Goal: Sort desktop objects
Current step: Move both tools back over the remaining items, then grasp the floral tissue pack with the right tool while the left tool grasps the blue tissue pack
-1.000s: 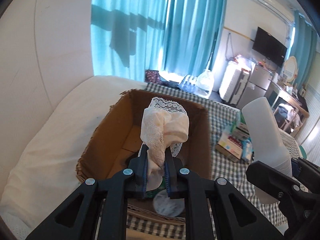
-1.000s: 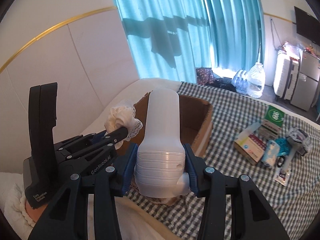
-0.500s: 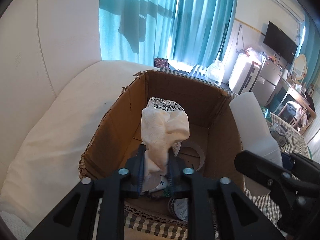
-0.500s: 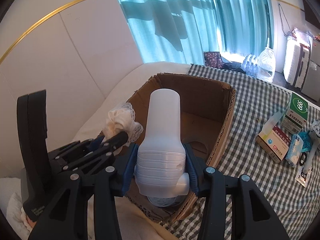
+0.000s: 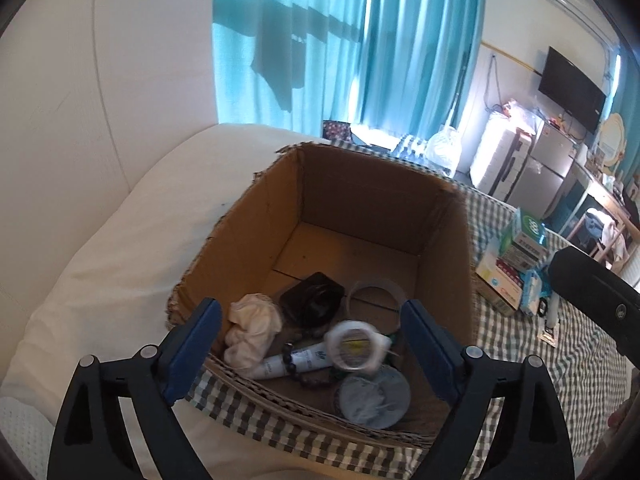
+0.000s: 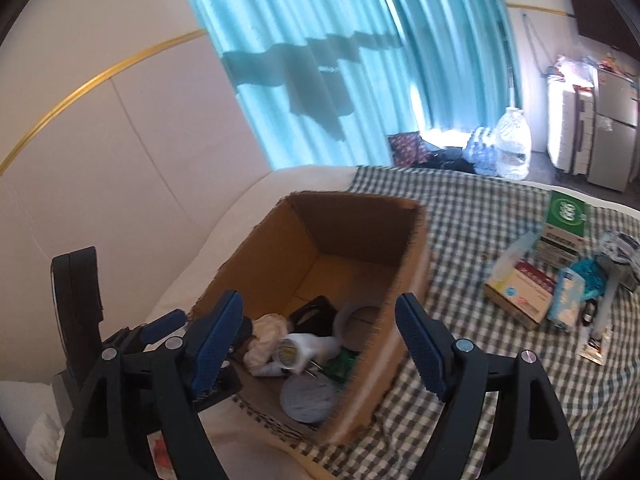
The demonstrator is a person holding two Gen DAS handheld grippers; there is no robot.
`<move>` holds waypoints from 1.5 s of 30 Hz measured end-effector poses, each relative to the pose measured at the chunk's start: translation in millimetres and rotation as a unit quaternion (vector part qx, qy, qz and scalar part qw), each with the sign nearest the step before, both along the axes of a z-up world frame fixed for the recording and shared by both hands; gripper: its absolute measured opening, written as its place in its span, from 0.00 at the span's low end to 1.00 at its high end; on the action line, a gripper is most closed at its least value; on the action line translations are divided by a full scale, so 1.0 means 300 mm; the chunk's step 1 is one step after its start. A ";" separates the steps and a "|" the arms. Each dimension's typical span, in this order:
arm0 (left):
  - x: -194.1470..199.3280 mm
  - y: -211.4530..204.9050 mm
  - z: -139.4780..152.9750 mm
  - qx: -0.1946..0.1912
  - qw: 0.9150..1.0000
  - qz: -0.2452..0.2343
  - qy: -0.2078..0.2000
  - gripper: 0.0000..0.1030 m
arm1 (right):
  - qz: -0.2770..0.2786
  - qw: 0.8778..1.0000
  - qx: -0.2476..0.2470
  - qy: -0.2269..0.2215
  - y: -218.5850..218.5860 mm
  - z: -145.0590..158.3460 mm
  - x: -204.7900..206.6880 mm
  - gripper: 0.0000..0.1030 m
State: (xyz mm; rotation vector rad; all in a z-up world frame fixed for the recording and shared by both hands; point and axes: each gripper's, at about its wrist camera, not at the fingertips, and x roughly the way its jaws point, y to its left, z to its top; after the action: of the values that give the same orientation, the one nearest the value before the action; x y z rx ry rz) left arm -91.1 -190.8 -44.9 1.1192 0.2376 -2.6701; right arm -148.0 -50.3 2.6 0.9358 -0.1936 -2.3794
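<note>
Two grippers hang over the bed [image 6: 460, 216], both tilted down toward the open cardboard box [image 5: 360, 216]. Your left gripper [image 5: 316, 344] has just been opening and now stands spread wide with nothing between its blue pads; the lace cloth [image 5: 252, 328] lies crumpled at the near left of the box floor. Your right gripper [image 6: 320, 344] has also just been opening and is released; the white bottle [image 6: 304, 350], blurred, lies inside the box beside the cloth. Teal curtains [image 5: 340, 40] cover the window behind, and a pale padded headboard [image 6: 100, 140] fills the left. A checked cover [image 6: 480, 360] spreads under the box. Near the bottle you see a black case [image 5: 312, 300], a tape roll [image 5: 376, 300] and a round lid [image 5: 372, 400]. Well apart on the cover sit small medicine boxes [image 6: 520, 288].
</note>
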 end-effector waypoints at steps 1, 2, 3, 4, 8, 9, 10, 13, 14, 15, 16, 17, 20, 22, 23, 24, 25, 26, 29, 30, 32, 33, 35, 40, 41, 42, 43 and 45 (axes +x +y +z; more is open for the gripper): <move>0.000 0.020 0.006 -0.003 1.000 -0.005 0.001 0.93 | -0.012 1.000 -0.003 0.002 0.033 0.002 0.008 0.76; 0.000 0.045 0.013 -0.006 1.000 -0.012 0.001 0.94 | -0.029 1.000 -0.009 0.005 0.083 0.001 0.018 0.76; 0.003 0.071 0.018 -0.009 1.000 -0.018 0.002 0.95 | -0.042 0.999 -0.012 0.006 0.126 -0.001 0.026 0.76; 0.006 0.100 0.024 -0.011 1.000 -0.024 0.003 0.96 | -0.059 0.998 -0.011 0.006 0.180 -0.004 0.035 0.76; 0.016 0.225 0.042 -0.016 0.998 -0.056 0.009 0.98 | -0.121 0.993 -0.004 0.004 0.372 -0.017 0.066 0.76; 0.020 0.256 0.043 -0.017 0.998 -0.064 0.009 0.99 | -0.139 0.990 -0.004 0.003 0.432 -0.020 0.078 0.76; 0.021 0.287 0.045 -0.018 0.997 -0.072 0.010 0.99 | -0.151 0.988 -0.005 0.003 0.480 -0.022 0.089 0.76; 0.021 0.376 0.051 -0.023 0.995 -0.095 0.008 1.00 | -0.198 0.980 -0.012 0.001 0.655 -0.032 0.135 0.76; 0.021 0.399 0.052 -0.021 0.995 -0.100 0.006 1.00 | -0.203 0.979 -0.014 0.000 0.694 -0.034 0.146 0.76; 0.017 0.420 0.053 -0.018 0.994 -0.105 0.005 1.00 | -0.214 0.977 -0.011 -0.002 0.746 -0.041 0.160 0.76; 0.014 0.444 0.054 -0.013 0.994 -0.109 0.003 1.00 | -0.228 0.974 -0.008 -0.003 0.797 -0.047 0.174 0.76; 0.009 0.468 0.054 -0.009 0.994 -0.113 0.001 1.00 | -0.237 0.972 -0.010 -0.005 0.839 -0.053 0.188 0.77; -0.002 0.542 0.050 -0.005 0.992 -0.123 -0.002 1.00 | -0.258 0.966 -0.021 -0.010 0.932 -0.067 0.220 0.77; -0.012 0.598 0.043 -0.008 0.991 -0.135 -0.005 1.00 | -0.268 0.963 -0.018 -0.010 0.985 -0.082 0.235 0.77; -0.018 0.625 0.038 -0.011 0.990 -0.141 -0.006 1.00 | -0.272 0.962 -0.015 -0.010 1.005 -0.089 0.241 0.77; -0.024 0.651 0.032 -0.013 0.989 -0.147 -0.007 1.00 | -0.275 0.961 -0.016 -0.009 1.019 -0.096 0.245 0.77; -0.033 0.681 0.023 -0.015 0.988 -0.154 -0.010 1.00 | -0.278 0.960 -0.019 -0.009 1.031 -0.101 0.245 0.77; -0.042 0.710 0.013 -0.018 0.987 -0.161 -0.012 1.00 | -0.280 0.960 -0.020 -0.009 1.034 -0.105 0.246 0.77; -0.073 0.783 -0.017 -0.024 0.984 -0.178 -0.021 1.00 | -0.283 0.959 -0.022 -0.013 1.065 -0.125 0.216 0.77; -0.087 0.805 -0.029 -0.025 0.983 -0.182 -0.024 1.00 | -0.282 0.959 -0.020 -0.015 1.081 -0.136 0.199 0.77; -0.130 0.856 -0.061 -0.024 0.981 -0.191 -0.032 1.00 | -0.279 0.960 -0.016 -0.018 1.091 -0.152 0.159 0.77; -0.145 0.870 -0.071 -0.024 0.980 -0.193 -0.034 1.00 | -0.276 0.961 -0.012 -0.020 1.106 -0.163 0.129 0.76; -0.195 0.913 -0.104 -0.025 0.980 -0.195 -0.039 1.00 | -0.271 0.962 -0.009 -0.025 1.120 -0.180 0.075 0.77; -0.353 1.016 -0.202 -0.018 0.980 -0.190 -0.053 1.00 | -0.255 0.965 0.035 -0.043 1.136 -0.249 -0.099 0.76; -0.377 1.029 -0.217 -0.018 0.981 -0.188 -0.053 1.00 | -0.252 0.966 0.041 -0.045 1.133 -0.260 -0.122 0.76; -0.416 1.051 -0.243 -0.025 0.981 -0.183 -0.056 1.00 | -0.247 0.966 0.053 -0.047 1.132 -0.279 -0.167 0.76; -0.441 1.063 -0.258 -0.033 0.982 -0.177 -0.057 1.00 | -0.244 0.967 0.059 -0.049 1.126 -0.291 -0.189 0.76; -0.502 1.086 -0.298 -0.043 0.983 -0.168 -0.058 1.00 | -0.233 0.968 0.070 -0.053 1.125 -0.320 -0.271 0.76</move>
State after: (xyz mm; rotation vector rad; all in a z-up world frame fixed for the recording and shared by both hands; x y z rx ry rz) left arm -241.7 135.1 -134.4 1.3897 -0.0960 -2.8511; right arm -229.2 287.3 -93.5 1.1913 -0.3212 -2.8015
